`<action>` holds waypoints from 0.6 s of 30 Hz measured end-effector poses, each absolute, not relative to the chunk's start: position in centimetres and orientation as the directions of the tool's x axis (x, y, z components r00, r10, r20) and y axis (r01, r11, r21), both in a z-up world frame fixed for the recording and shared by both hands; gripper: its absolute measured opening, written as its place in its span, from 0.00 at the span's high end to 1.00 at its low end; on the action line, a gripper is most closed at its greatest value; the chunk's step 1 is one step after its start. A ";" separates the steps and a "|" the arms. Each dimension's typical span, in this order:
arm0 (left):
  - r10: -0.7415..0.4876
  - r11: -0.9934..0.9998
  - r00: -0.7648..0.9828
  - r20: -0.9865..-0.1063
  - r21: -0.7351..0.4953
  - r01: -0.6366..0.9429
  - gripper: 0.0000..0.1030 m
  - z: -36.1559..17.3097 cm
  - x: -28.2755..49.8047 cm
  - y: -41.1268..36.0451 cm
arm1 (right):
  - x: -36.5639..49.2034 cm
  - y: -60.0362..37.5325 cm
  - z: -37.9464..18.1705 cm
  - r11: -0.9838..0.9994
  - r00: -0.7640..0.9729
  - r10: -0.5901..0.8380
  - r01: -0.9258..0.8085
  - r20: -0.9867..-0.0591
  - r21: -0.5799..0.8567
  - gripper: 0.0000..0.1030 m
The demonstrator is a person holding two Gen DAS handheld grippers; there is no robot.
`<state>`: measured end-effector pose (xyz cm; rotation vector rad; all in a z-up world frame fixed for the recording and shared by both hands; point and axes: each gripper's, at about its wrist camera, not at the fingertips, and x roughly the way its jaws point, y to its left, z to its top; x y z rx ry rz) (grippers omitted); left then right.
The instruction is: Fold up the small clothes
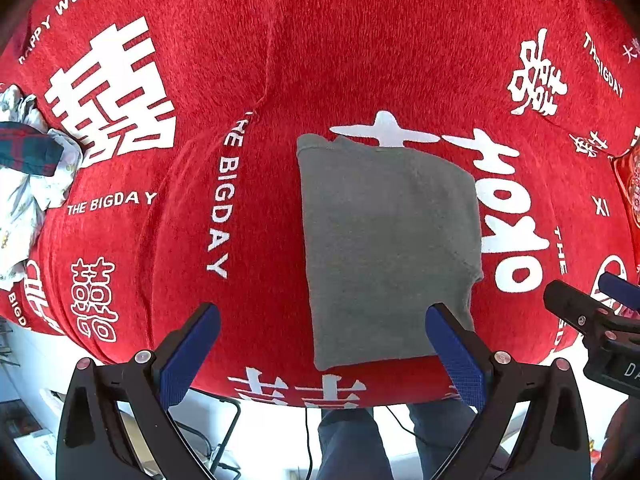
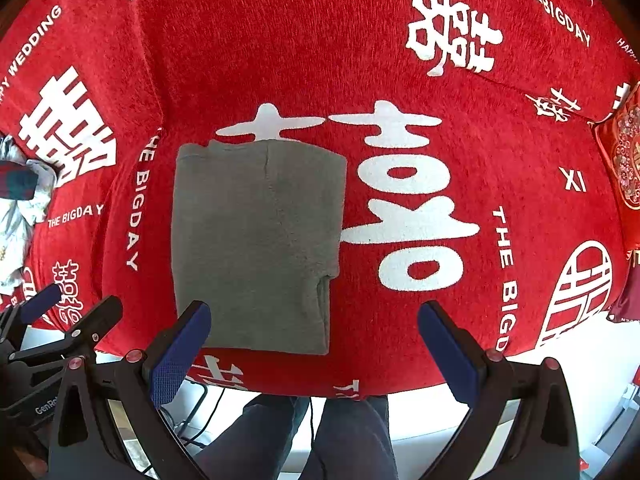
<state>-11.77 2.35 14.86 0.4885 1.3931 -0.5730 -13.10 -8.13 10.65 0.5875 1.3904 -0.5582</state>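
Observation:
A grey garment (image 1: 384, 248) lies folded into a tall rectangle on the red cloth (image 1: 280, 60); it also shows in the right wrist view (image 2: 256, 248). My left gripper (image 1: 324, 316) is open and empty, held above the garment's near edge, with its right finger over the garment's near right corner. My right gripper (image 2: 314, 314) is open and empty, with its left finger over the garment's near left part. Each gripper shows at the edge of the other's view: the right gripper (image 1: 592, 300) and the left gripper (image 2: 60, 312).
The red cloth with white lettering (image 2: 400, 80) covers the whole surface. A pile of other clothes (image 1: 28, 168) lies at the left edge. A red patterned cushion (image 2: 624, 160) sits at the right. The person's legs (image 2: 304, 440) and the floor show below the near edge.

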 end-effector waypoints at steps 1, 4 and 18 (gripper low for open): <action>-0.087 0.771 0.083 -0.993 -0.014 0.636 0.01 14.9 -11.8 2.4 | -13.1 -8.1 10.6 0.736 0.099 -0.019 0.675 -0.995 0.053 0.00; -0.088 0.775 0.082 -0.993 -0.016 0.632 0.01 14.8 -11.8 2.4 | -13.1 -8.1 10.6 0.736 0.099 -0.019 0.675 -0.995 0.053 0.00; -0.087 0.778 0.081 -0.993 -0.017 0.628 0.01 14.8 -11.7 2.4 | -12.9 -8.2 10.5 0.736 0.098 -0.011 0.674 -0.995 0.058 0.00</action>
